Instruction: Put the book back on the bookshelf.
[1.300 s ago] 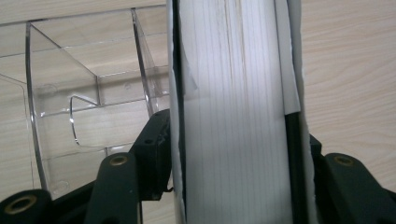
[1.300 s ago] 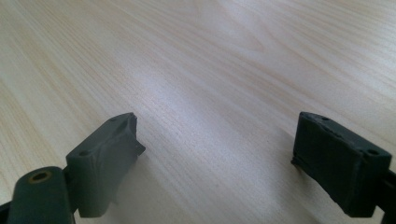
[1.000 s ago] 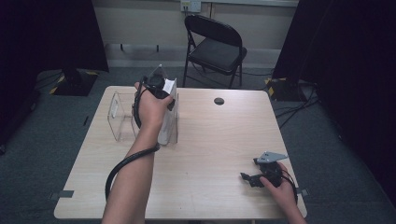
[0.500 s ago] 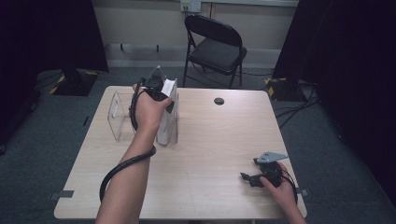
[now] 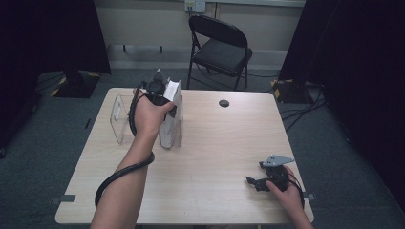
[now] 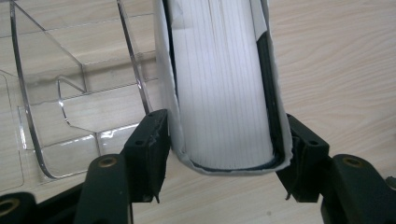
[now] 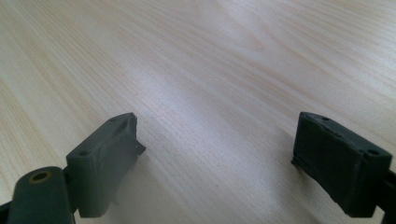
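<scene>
A thick book [image 5: 171,112] in a white cover stands upright on the table, at the right end of a clear plastic rack [image 5: 119,119]. My left gripper [image 5: 165,101] comes down on its top edge. In the left gripper view the book [image 6: 219,93] fills the space between the jaws of the left gripper [image 6: 228,135], and its cover touches both pads. These jaws have just been opening a little, with the book still between them. My right gripper [image 5: 254,182] lies low over the table near the front right corner. Its jaws [image 7: 217,140] stand open over bare wood.
The clear rack [image 6: 56,93] has upright dividers left of the book. A small black round object [image 5: 223,103] lies near the far edge of the wooden table [image 5: 215,157]. A black folding chair [image 5: 219,47] stands behind the table. The left gripper's cable loops around the forearm.
The left hand and the book have hardly shifted. The right gripper lies where it was.
</scene>
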{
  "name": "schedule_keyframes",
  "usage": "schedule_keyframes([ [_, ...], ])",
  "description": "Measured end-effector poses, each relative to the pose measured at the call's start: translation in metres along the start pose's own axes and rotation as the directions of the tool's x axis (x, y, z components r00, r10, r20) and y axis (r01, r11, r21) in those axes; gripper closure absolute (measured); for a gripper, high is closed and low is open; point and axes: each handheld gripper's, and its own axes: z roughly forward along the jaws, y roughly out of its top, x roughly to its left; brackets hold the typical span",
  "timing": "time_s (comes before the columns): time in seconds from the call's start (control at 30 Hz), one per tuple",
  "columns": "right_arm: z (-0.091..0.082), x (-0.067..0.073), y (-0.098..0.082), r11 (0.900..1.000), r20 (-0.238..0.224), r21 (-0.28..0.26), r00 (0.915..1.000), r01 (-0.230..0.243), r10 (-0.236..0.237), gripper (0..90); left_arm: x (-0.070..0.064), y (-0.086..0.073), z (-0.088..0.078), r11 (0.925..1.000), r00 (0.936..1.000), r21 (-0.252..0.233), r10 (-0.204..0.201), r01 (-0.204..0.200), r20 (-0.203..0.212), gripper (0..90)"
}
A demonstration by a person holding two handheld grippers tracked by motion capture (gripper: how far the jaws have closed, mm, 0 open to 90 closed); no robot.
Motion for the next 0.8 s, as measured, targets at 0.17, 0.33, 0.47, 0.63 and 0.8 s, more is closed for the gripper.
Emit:
schedule_keyframes([
  [0.17,0.0,0.0,0.0,1.0,-0.001,-0.001,1.0,0.001,-0.001,12.7,0.001,-0.004,-0.002,0.9999,1.0,0.011,0.0,0.0,0.01,39.6],
  [0.33,0.0,0.0,0.0,1.0,-0.001,-0.001,1.0,0.001,-0.001,12.7,0.005,-0.008,-0.005,0.9999,0.9999,0.012,-0.005,0.004,0.011,39.2],
  [0.47,0.0,0.0,0.0,1.0,-0.001,0.0,1.0,0.001,-0.001,12.7,0.005,-0.012,-0.006,0.9999,0.9997,0.013,-0.003,0.003,0.025,37.9],
  [0.63,0.0,0.0,0.0,1.0,-0.001,0.0,1.0,0.001,-0.001,12.7,0.004,-0.016,-0.007,0.9996,0.9993,0.013,0.024,-0.024,0.03,36.0],
  [0.8,0.0,0.0,0.0,1.0,0.0,-0.001,1.0,0.001,-0.001,12.7,0.005,-0.019,-0.007,0.9993,0.9984,0.015,0.035,-0.035,0.045,32.4],
])
